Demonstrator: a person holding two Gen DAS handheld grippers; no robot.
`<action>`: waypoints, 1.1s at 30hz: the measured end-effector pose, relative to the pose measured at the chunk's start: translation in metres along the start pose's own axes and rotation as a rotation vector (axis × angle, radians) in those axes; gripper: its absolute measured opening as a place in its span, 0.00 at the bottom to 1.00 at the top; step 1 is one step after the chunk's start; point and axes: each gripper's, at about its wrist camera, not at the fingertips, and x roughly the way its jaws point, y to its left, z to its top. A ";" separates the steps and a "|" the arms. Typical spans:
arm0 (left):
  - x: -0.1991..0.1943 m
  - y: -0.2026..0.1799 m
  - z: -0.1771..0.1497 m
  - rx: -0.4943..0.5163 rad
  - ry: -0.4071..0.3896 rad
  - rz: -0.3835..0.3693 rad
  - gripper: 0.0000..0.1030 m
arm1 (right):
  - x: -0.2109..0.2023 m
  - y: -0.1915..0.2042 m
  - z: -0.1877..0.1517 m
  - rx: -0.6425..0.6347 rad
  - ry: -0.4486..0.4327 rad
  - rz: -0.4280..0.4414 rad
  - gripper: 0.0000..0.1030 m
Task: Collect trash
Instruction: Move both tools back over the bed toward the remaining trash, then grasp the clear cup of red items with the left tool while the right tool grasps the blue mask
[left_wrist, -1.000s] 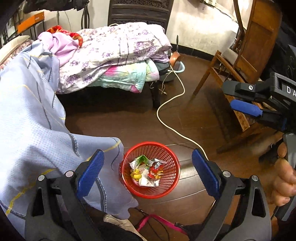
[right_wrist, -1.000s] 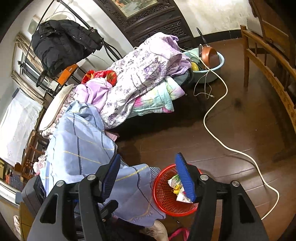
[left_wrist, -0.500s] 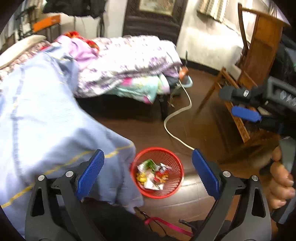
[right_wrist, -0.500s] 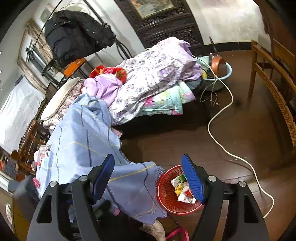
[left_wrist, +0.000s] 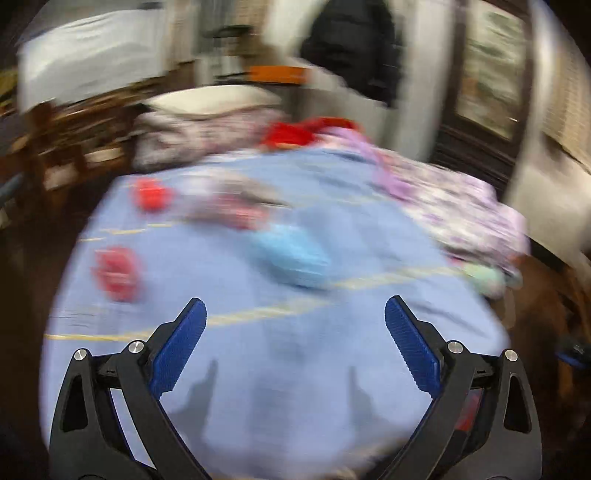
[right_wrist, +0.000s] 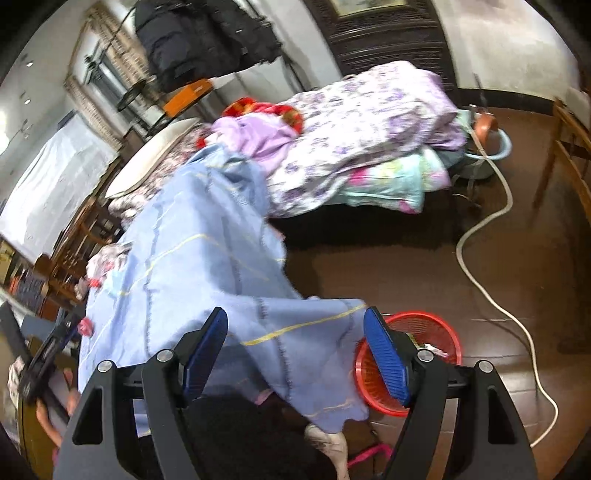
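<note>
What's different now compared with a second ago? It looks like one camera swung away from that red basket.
The left claw swung from the red basket up over the blue blanket, where blurred red and blue scraps lie. The right claw shifted slightly, and its jaws have just been opening, nothing between them. Neither took hold of anything. The basket, blanket and white cord stayed put.

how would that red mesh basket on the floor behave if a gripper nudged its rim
The red basket looks like thin open plastic mesh, so it is probably light and would slide on the smooth dark floor rather than resist. It holds only a few wrappers, so little weight anchors it. A push high on the rim could tip it.
</note>
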 end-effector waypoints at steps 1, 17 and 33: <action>0.003 0.024 0.006 -0.043 -0.004 0.036 0.91 | 0.003 0.007 0.000 -0.013 0.003 0.012 0.74; 0.079 0.154 0.020 -0.290 0.160 -0.024 0.91 | 0.032 0.155 -0.031 -0.388 0.016 0.146 0.83; 0.069 0.170 0.018 -0.372 0.090 -0.127 0.55 | 0.076 0.224 -0.018 -0.437 0.082 0.220 0.83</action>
